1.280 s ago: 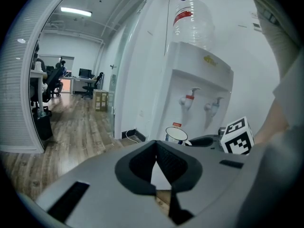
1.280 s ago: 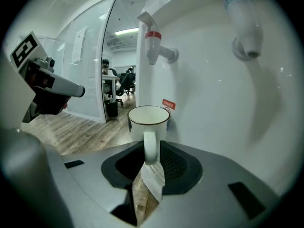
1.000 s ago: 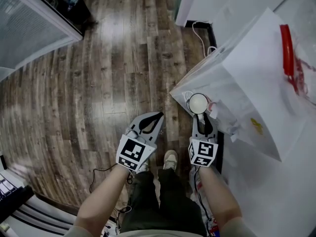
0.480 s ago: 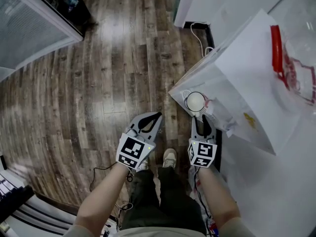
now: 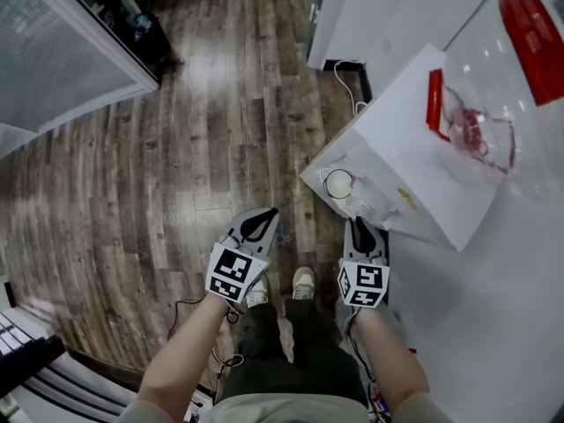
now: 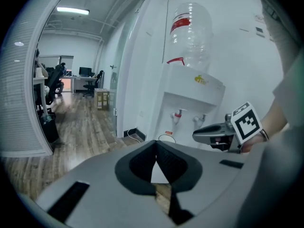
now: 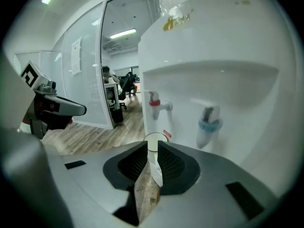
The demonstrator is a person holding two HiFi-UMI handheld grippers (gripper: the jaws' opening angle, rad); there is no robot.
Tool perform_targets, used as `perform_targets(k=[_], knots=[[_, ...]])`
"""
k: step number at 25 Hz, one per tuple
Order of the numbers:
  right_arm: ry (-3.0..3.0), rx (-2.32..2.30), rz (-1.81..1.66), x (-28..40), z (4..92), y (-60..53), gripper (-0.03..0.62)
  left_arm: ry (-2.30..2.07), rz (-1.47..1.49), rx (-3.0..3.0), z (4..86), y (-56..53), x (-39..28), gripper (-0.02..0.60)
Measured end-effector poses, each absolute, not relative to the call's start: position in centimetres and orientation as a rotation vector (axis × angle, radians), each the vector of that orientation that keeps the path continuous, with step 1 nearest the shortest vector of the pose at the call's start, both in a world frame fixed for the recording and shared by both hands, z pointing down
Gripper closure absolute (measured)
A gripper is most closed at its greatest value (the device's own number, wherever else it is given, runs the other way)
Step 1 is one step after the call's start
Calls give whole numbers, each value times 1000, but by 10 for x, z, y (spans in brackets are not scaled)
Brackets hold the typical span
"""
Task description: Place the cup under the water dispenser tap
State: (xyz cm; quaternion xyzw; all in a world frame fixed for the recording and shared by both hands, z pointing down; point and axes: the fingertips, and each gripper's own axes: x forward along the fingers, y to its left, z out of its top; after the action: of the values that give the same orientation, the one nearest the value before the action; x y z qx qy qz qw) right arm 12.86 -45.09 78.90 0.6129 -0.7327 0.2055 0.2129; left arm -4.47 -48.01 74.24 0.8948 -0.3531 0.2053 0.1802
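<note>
A white paper cup [image 5: 338, 184] stands on the drip ledge of the white water dispenser [image 5: 414, 148], below the red tap [image 7: 154, 103]; a blue tap [image 7: 208, 122] is to its right. My right gripper [image 5: 364, 229] hangs a short way back from the cup, its jaws closing with nothing between them. In the right gripper view the cup's rim [image 7: 153, 139] shows just beyond the narrow gap of the right gripper [image 7: 153, 149]. My left gripper [image 5: 257, 224] is shut and empty over the wooden floor, left of the dispenser.
A clear empty bottle [image 6: 190, 34] with a red label tops the dispenser. A cable [image 5: 351, 64] loops on the floor by the wall. The person's shoe [image 5: 304, 282] is between the grippers. A glass partition and black shelf [image 5: 132, 20] stand far left.
The right gripper has let go of the cup and drawn back from it, and its jaws have narrowed. Both grippers have risen and pulled away from the dispenser. The cup stays on the ledge.
</note>
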Motion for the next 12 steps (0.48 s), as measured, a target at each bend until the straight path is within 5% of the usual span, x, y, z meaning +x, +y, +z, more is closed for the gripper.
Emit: perform_targets(k=[12], knots=[[-2226, 1677, 583, 105, 610, -419, 557, -1049, 568, 2597, 604, -453, -67, 575]])
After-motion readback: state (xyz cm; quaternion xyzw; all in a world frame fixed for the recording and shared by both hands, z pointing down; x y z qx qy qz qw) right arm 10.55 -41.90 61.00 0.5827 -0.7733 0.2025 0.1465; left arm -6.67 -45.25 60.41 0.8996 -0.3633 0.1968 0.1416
